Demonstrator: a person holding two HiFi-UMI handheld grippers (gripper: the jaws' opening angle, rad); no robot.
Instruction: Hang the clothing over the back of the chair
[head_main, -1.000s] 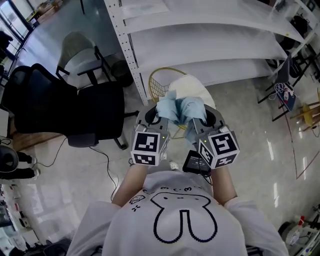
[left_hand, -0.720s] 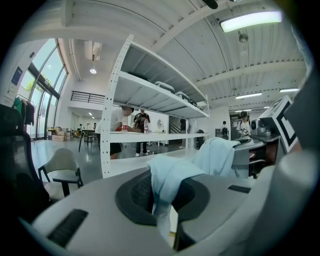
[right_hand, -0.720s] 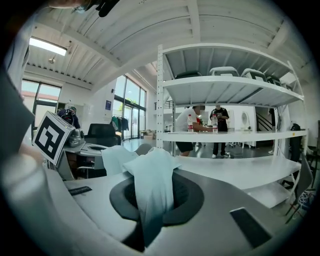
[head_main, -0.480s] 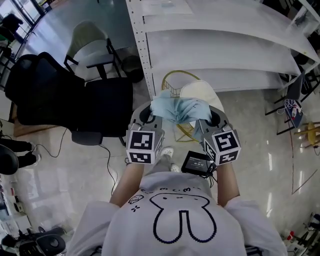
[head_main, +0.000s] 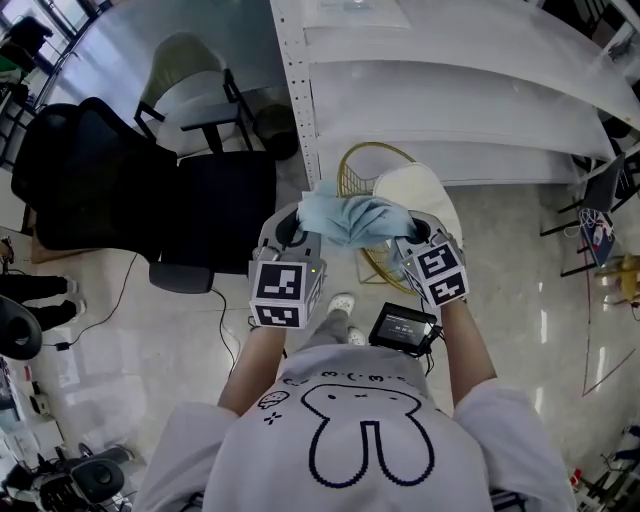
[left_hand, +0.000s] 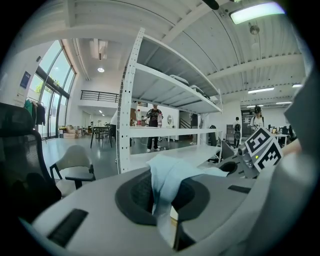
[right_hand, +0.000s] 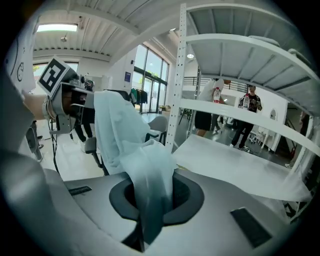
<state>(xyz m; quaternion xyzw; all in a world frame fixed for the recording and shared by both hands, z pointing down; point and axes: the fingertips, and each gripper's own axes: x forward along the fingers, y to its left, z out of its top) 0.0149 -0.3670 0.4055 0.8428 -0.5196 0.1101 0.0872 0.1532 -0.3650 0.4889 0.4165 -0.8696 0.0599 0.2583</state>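
Observation:
A light blue piece of clothing is bunched between my two grippers, held in the air above a chair with a gold wire back and a white seat. My left gripper is shut on the cloth's left end, and the fabric spills out of its closed jaws. My right gripper pinches the right end. Its jaws are opening slightly, with the fabric still caught between them and draped upward toward the left gripper.
A tall white shelf rack stands just behind the gold chair. A black office chair and a pale armchair are to the left. A small black device hangs at the person's waist. People stand far off in the hall.
Both grippers have carried the cloth forward and lower, closer over the gold-backed chair. The right gripper has dropped and rolled, so its marker cube faces differently.

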